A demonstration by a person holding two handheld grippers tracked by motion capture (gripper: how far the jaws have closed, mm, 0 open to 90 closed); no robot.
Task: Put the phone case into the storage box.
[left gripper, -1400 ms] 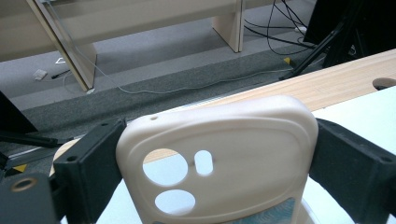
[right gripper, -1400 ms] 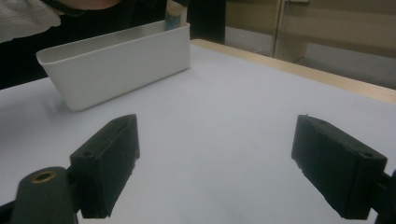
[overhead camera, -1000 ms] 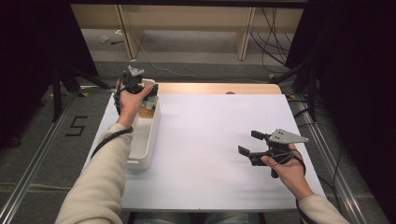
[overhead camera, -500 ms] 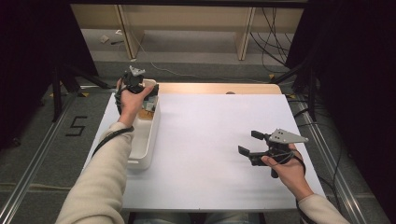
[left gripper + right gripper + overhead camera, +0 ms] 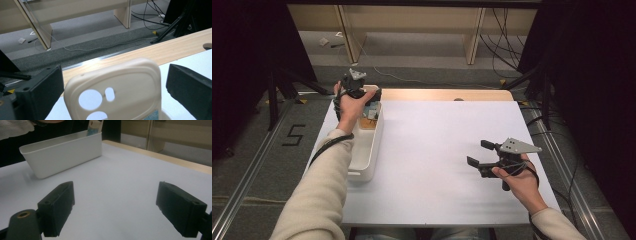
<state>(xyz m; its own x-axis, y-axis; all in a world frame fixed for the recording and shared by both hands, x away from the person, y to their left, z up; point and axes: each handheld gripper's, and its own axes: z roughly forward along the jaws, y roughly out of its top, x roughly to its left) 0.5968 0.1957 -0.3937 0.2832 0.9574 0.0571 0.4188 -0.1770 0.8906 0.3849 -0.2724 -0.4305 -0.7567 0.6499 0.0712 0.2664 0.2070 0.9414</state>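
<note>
A cream phone case (image 5: 113,92) with round camera cut-outs stands upright between the jaws of the left gripper (image 5: 113,85), over the far end of the white bin (image 5: 366,142). The jaws have just been opening: they are spread wide, with a clear gap on each side of the case, so neither pad presses on it. In the high view the left gripper (image 5: 357,92) sits above the bin's far end, held in the person's left hand (image 5: 349,107). The bin lies along the left edge of the white table top (image 5: 437,150). Well apart from the bin, toward the near right of the table, the right gripper (image 5: 479,155) points toward it, held in the right hand (image 5: 517,180). Its jaws stand spread, with bare table between them.
</note>
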